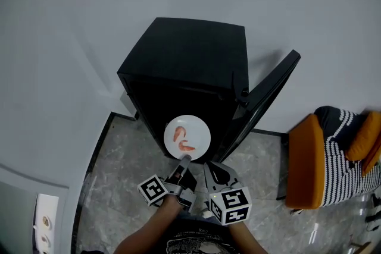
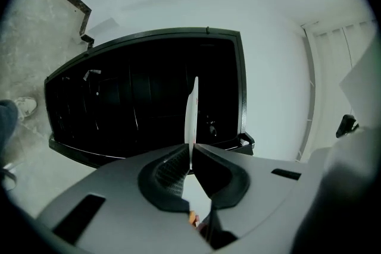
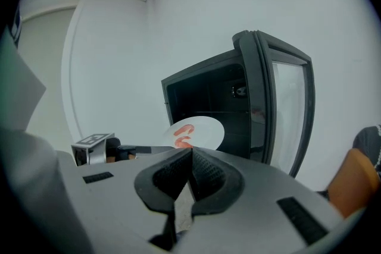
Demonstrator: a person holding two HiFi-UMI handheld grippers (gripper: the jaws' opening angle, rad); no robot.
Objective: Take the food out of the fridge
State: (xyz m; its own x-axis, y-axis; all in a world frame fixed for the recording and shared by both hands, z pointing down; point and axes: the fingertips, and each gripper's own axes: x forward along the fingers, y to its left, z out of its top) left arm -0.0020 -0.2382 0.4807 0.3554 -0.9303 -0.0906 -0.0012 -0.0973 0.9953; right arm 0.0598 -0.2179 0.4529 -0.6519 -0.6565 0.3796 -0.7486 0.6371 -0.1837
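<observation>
Since the plate [image 1: 187, 137] is pinched only at its near rim by the left gripper [image 2: 191, 150], held roughly flat right in front of the open fridge [image 1: 184, 56], I'd guess it's stiff, lightish, glazed so kinda slippery, and breakable if dropped. The food [image 1: 182, 140] just sits loose on top, so a tilt could slide it off. A deeper rim bite seems safest. The right gripper [image 3: 191, 154] is clenched on nothing, beside the left.

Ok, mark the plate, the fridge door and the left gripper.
plate [image 1: 201, 138], head view, bare white right side.
fridge door [image 1: 262, 99], head view, mid panel.
left gripper [image 2: 191, 147], left gripper view, between its fingertips.
</observation>
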